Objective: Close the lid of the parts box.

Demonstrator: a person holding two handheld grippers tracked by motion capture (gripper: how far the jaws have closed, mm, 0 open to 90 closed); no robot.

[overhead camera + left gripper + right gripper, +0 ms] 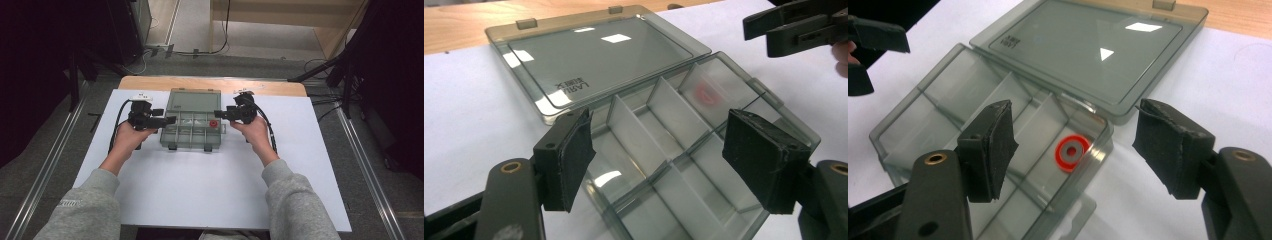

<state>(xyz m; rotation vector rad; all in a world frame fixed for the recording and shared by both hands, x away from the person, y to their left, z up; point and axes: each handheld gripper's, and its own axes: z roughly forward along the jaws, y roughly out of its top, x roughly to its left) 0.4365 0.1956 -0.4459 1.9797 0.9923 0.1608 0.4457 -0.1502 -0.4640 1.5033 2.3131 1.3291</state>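
A smoky clear compartment box [186, 136] lies open mid-table, its lid [194, 101] folded flat toward the far side. A red ring [213, 123] rests in the far right compartment. My left gripper [172, 120] hovers open at the box's left edge, and the box's dividers [634, 130] show between its pads. My right gripper [218, 114] is open at the box's right edge, just above the red ring [1070, 152], which lies between its pads [993, 145]. In the left gripper view the ring [706, 94] is a blur behind a wall. Nothing is held.
The box sits on a white board [210, 190] that covers a wooden table [280, 89]. Dark stands [345, 70] and cables surround the table on the floor. The right gripper [799, 25] shows top right in the left gripper view.
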